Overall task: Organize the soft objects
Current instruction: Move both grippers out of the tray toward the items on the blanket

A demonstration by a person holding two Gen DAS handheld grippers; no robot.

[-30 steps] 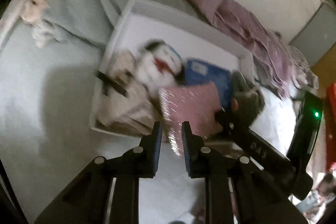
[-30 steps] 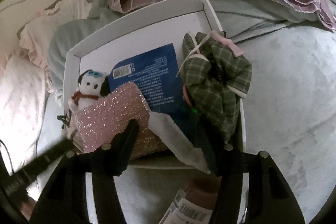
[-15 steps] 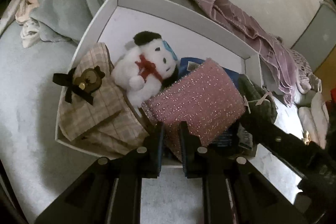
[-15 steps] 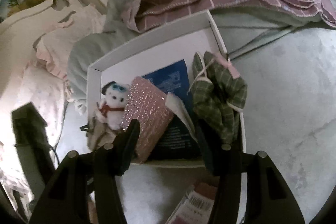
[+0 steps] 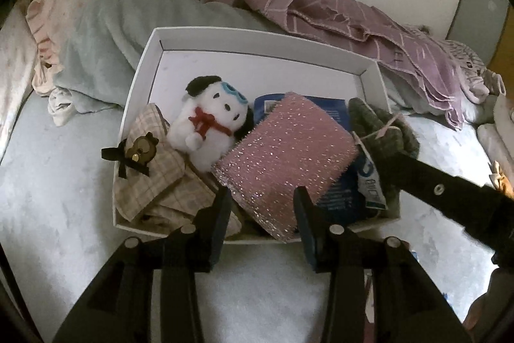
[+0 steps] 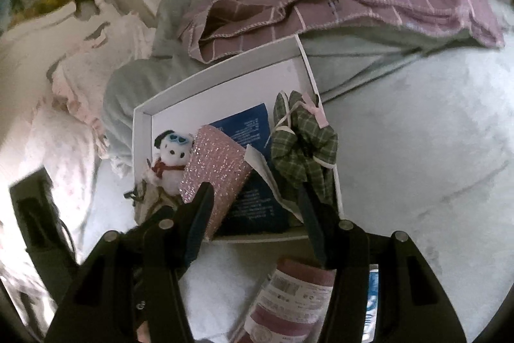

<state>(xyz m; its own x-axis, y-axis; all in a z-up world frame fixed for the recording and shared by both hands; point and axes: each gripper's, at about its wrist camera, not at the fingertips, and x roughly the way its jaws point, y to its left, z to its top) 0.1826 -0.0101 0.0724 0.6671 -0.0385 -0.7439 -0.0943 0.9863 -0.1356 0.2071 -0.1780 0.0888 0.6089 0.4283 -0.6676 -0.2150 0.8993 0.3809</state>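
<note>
Left wrist view: white box (image 5: 257, 40) on a pale bedsheet (image 5: 57, 182). Inside, left to right: beige plaid pouch (image 5: 154, 182) with a black bow, white plush dog (image 5: 208, 124) with red scarf, pink glitter pouch (image 5: 286, 159) lying over a blue packet (image 5: 334, 111), green plaid scrunchie (image 5: 385, 130) at the right wall. Left gripper (image 5: 261, 204) jaws are opening; the near end of the pink glitter pouch sits between them, pads clear of it, so released. A black finger of the right gripper (image 5: 443, 192) crosses from the right over the scrunchie. Grey-green blanket (image 5: 106, 31) and purple checked blanket (image 5: 369, 18) lie beyond the box.

Right wrist view: right gripper (image 6: 253, 201) parted, nothing grasped; box contents lie past its tips. Pink pouch (image 6: 215, 176) leans near the left finger, plush dog (image 6: 172, 156) further left, scrunchie (image 6: 302, 150) on the right. A labelled pink package (image 6: 289, 301) lies on the sheet below the fingers, outside the box.
</note>
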